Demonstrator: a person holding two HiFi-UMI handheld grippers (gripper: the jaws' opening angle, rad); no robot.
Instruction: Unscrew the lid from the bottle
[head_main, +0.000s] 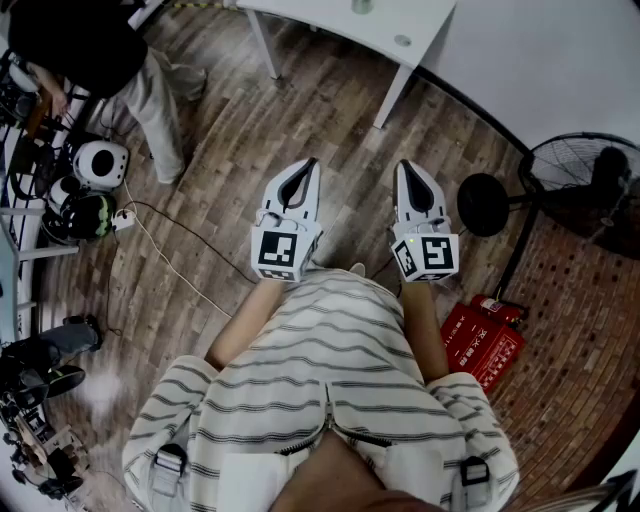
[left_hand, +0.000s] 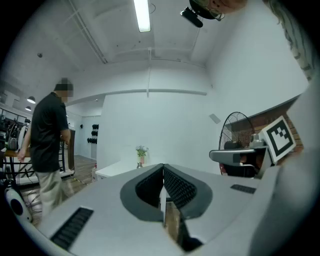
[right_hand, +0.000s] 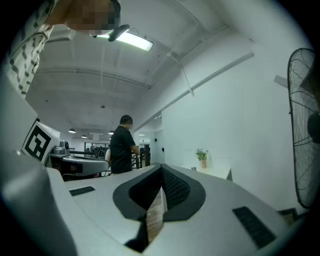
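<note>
Wooden floor (head_main: 220, 150) fills the background; near the white table (head_main: 330, 20), left gripper (head_main: 305, 170) and right gripper (head_main: 410, 172) have jaws pressed together, empty.

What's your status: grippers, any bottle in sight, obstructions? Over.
Left gripper shut, empty. Right gripper shut, empty. No bottle made out. White table ahead, nothing blocking.

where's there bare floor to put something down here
Bare wooden floor lies ahead of the left gripper and right gripper, up to the white table legs. Another strip runs between the other person and the left gripper. Crowded: gear at left, fan and red box at right.
</note>
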